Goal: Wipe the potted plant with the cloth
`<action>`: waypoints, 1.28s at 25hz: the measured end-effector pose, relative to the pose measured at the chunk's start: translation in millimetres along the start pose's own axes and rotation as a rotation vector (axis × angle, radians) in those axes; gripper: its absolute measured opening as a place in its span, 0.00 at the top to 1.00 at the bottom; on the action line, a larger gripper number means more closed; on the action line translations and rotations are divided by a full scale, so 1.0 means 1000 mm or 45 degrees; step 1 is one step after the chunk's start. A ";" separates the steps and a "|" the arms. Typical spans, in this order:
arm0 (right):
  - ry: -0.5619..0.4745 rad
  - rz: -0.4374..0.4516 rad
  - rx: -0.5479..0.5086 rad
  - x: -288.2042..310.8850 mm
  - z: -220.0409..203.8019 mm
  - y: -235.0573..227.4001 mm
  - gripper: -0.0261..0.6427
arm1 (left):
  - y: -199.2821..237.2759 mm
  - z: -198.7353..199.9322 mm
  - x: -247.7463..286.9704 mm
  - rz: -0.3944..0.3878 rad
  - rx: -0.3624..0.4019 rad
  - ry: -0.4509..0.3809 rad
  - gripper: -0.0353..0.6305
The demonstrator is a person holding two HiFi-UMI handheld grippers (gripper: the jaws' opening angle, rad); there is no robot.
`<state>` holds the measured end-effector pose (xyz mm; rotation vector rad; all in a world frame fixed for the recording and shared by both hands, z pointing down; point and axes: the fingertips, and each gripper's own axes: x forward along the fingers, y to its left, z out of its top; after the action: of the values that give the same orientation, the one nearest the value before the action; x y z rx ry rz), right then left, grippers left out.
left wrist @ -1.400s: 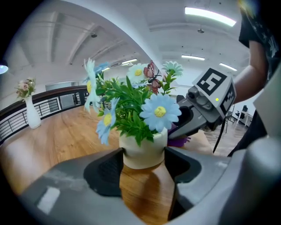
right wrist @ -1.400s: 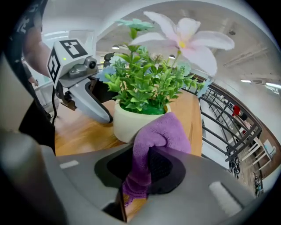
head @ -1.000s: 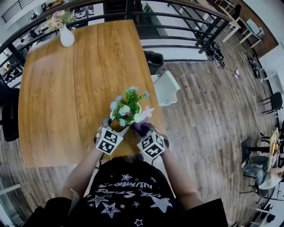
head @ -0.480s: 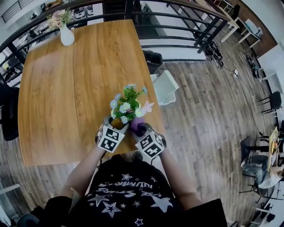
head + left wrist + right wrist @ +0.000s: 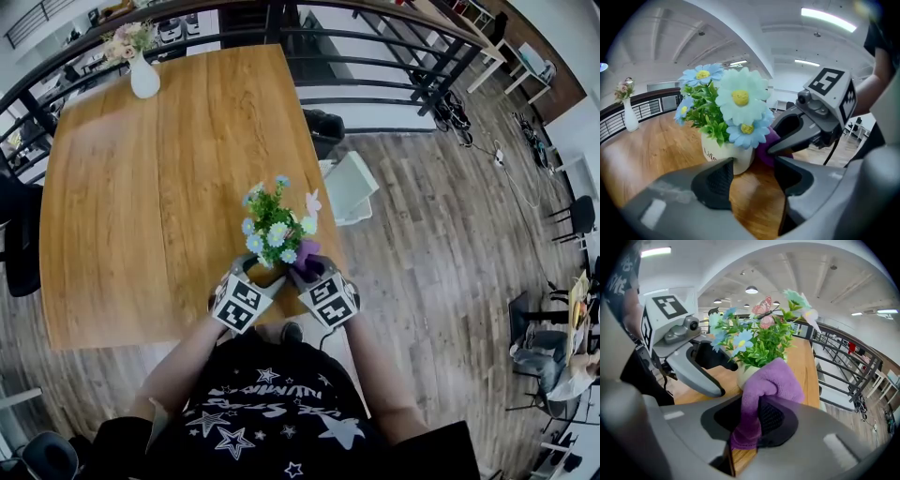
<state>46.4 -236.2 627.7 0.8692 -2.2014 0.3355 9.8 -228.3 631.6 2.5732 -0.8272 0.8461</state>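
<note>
A small white pot of green leaves and blue and white flowers stands near the front right edge of the wooden table. My left gripper is open. In the left gripper view its left fingertip lies against the pot's base, and bare table shows between its pads. My right gripper is shut on a purple cloth. The cloth's bunched end presses on the pot's right side, under the leaves. The pot's far side is hidden.
A white vase of pink flowers stands at the table's far left corner. A black railing runs behind the table. A white seat sits off the right edge, a dark chair off the left. My body is close to the front edge.
Both grippers and the plant have shifted a little to the right along the front edge. The plant stands turned, its pink butterfly now higher at the right, and the cloth has moved up the pot's side.
</note>
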 end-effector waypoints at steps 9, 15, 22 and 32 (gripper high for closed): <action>0.005 -0.020 0.045 0.000 -0.004 -0.014 0.83 | 0.017 -0.006 -0.012 -0.032 0.059 0.019 0.52; 0.020 -0.031 0.039 0.002 -0.003 -0.015 0.83 | 0.048 -0.011 -0.017 -0.113 0.206 0.059 0.35; 0.049 -0.041 0.054 0.002 -0.002 -0.018 0.83 | 0.062 -0.005 -0.005 -0.319 0.499 0.105 0.21; 0.058 -0.055 0.100 0.008 -0.005 -0.026 0.83 | 0.083 0.021 0.011 -0.425 0.706 0.030 0.21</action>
<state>62.9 -257.1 635.8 0.9410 -2.1369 0.4193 -23.8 -307.9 630.8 3.0346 -0.1429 1.1129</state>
